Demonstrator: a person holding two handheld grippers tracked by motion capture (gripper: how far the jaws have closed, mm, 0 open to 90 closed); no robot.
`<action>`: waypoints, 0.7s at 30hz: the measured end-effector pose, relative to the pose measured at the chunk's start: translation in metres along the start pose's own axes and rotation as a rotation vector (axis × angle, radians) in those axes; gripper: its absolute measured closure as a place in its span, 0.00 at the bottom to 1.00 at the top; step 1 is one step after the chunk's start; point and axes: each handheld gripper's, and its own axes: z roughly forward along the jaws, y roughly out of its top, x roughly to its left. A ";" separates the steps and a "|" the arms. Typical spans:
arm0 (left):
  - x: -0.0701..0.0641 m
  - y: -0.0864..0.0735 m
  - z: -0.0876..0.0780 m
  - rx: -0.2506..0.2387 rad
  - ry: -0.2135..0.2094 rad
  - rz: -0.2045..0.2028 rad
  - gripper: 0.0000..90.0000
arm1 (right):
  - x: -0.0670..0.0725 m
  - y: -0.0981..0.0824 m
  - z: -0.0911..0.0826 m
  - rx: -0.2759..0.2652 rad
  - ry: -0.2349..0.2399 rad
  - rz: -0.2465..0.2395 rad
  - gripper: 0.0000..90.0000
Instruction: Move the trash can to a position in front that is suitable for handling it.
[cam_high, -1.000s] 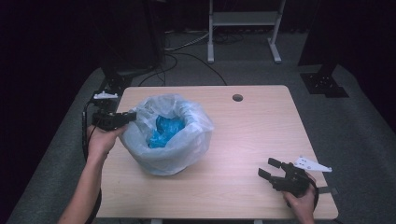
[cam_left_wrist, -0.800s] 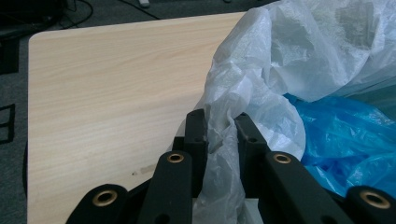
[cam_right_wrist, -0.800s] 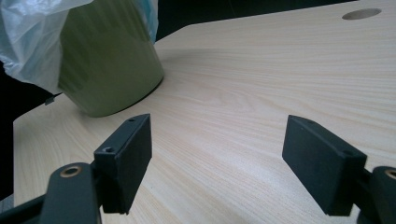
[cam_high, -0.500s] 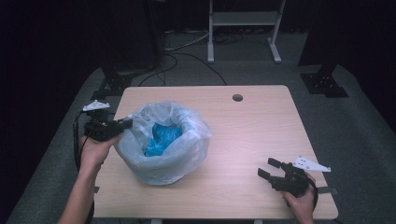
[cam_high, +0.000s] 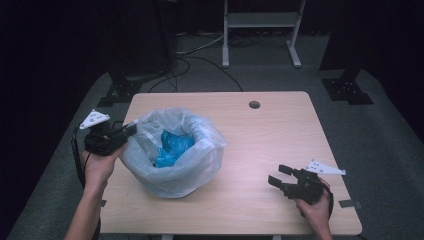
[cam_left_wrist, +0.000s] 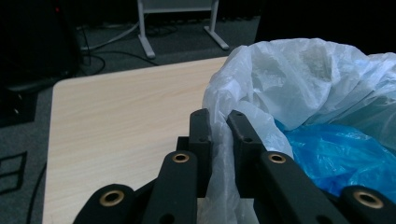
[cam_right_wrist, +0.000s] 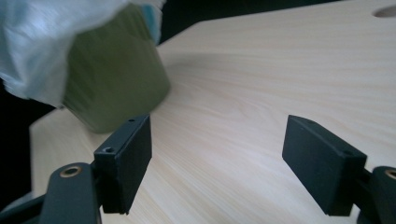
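Observation:
A green bin lined with a white plastic bag stands on the left half of the table. A crumpled blue bag lies inside it. My left gripper is at the bin's left rim. In the left gripper view its jaws have just been closing, and the gripper pinches a fold of the white bag beside the blue bag. My right gripper is near the front right of the table, open and holding nothing, its gripper facing the bin.
The tabletop between the right gripper and the bin is bare wood. A round cable hole sits near the far edge. Beyond the table are a white metal stand and cables on the floor.
My left hand has shifted left and slightly nearer, drawing the bag's rim with it, and the bin now sits a little farther left. The right gripper has hardly moved.

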 end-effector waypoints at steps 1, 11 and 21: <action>0.000 0.000 -0.001 -0.008 -0.010 -0.007 0.96 | 0.004 0.008 0.003 -0.007 0.022 0.002 0.25; 0.001 0.000 -0.015 -0.057 -0.077 -0.018 0.99 | 0.031 0.078 0.035 -0.047 0.201 -0.011 0.28; 0.003 -0.004 -0.021 -0.059 -0.106 -0.039 0.99 | 0.051 0.117 0.083 0.005 0.251 -0.032 0.28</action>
